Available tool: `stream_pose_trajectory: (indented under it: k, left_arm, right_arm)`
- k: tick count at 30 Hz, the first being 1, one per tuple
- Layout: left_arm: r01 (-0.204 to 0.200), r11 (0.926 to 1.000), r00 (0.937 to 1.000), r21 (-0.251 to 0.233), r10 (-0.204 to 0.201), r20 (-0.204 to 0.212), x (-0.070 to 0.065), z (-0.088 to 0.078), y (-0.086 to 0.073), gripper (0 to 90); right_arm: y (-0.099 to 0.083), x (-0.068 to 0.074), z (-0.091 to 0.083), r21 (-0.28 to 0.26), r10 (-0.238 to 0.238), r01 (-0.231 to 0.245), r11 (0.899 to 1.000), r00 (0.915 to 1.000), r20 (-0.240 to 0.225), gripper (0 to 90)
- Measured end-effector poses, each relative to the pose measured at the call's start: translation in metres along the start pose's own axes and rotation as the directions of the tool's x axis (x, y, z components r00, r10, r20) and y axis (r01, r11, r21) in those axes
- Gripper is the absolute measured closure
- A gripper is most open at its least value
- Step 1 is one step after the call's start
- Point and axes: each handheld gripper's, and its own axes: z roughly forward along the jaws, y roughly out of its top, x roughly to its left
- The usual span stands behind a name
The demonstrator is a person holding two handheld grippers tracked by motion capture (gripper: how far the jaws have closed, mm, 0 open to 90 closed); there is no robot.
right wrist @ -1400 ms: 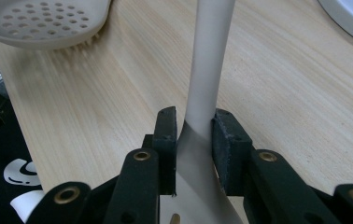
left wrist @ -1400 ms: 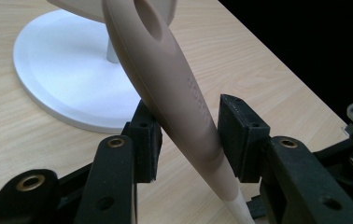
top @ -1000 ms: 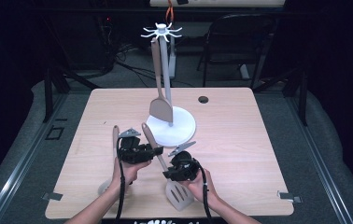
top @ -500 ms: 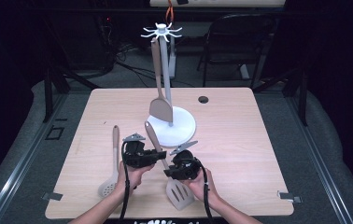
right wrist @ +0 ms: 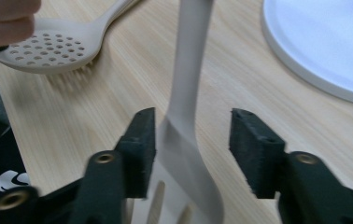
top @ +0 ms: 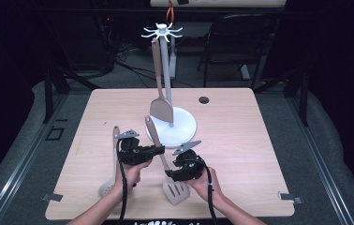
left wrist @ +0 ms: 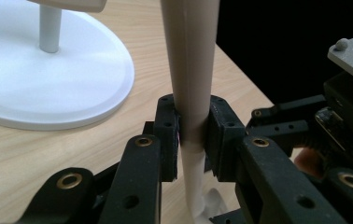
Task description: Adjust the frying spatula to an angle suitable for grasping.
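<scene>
Left gripper (left wrist: 191, 140): jaws just closing, clamped on slotted spatula (top: 175, 190) handle. Right gripper (right wrist: 191, 149): jaws just opening, spatula neck between, pads clear. Spatula at six o'clock from white stand base (top: 184, 126).

Jaws just closing, clamped on beige spatula handle (left wrist: 191, 70); white stand base (left wrist: 48, 79) behind, apparently apart.

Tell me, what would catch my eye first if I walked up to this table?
Probably the tall white stand at the table's middle, with one beige spatula hanging from its spiky top. In front of it, the left tool has just been closing and clamps the handle of a slotted turner, while the right tool has just been opening around its neck. A perforated spoon lies at the left.
</scene>
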Motion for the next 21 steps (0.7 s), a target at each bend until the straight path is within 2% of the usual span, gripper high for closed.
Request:
stream_pose_trajectory:
  k: [4, 5, 6, 9, 10, 11, 15, 21]
  left_arm:
    - [-0.01, 0.9999, 0.9998, -0.01, 0.01, 0.018, -0.004, -0.003, 0.003, 76.9]
    - [-0.013, 0.9998, 0.9996, -0.012, 0.014, 0.025, -0.006, -0.004, 0.004, 76.9]
    - [-0.03, 0.9995, 0.9991, -0.014, 0.03, 0.029, -0.008, -0.005, 0.005, 76.9]
    - [-0.04, 0.9989, 0.9981, -0.023, 0.041, 0.045, -0.011, -0.008, 0.007, 77.1]
    - [-0.043, 0.9988, 0.9977, -0.025, 0.044, 0.052, -0.012, -0.009, 0.008, 77.1]
    - [-0.05, 0.9983, 0.9971, -0.028, 0.052, 0.056, -0.014, -0.01, 0.008, 77.1]
    - [-0.071, 0.9968, 0.9952, -0.036, 0.073, 0.065, -0.016, -0.012, 0.01, 77.1]
    - [-0.098, 0.9947, 0.9927, -0.03, 0.1, 0.067, -0.018, -0.012, 0.015, 77.0]
  right_arm:
    - [-0.001, -0.005, -0.011, 0.004, -0.021, 0.02, 1.0, 0.9996, 0.021, 32.0]
    - [-0.002, -0.007, -0.014, -0.007, -0.008, 0.008, 1.0, 0.9999, 0.013, 29.4]
    - [-0.003, -0.01, -0.017, -0.001, -0.015, 0.015, 1.0, 0.9998, 0.012, 25.7]
    - [-0.006, -0.018, -0.025, 0.002, -0.029, 0.029, 1.0, 0.9992, 0.027, 15.7]
    - [-0.006, -0.021, -0.028, 0.018, -0.039, 0.038, 0.999, 0.9985, 0.039, 13.9]
    - [-0.007, -0.024, -0.03, 0.006, -0.037, 0.037, 0.999, 0.9987, 0.035, 13.5]
    - [-0.008, -0.033, -0.039, 0.009, -0.062, 0.061, 0.998, 0.9951, 0.076, 7.6]
    - [-0.009, -0.046, -0.048, 0.008, -0.064, 0.063, 0.998, 0.993, 0.099, 0.0]
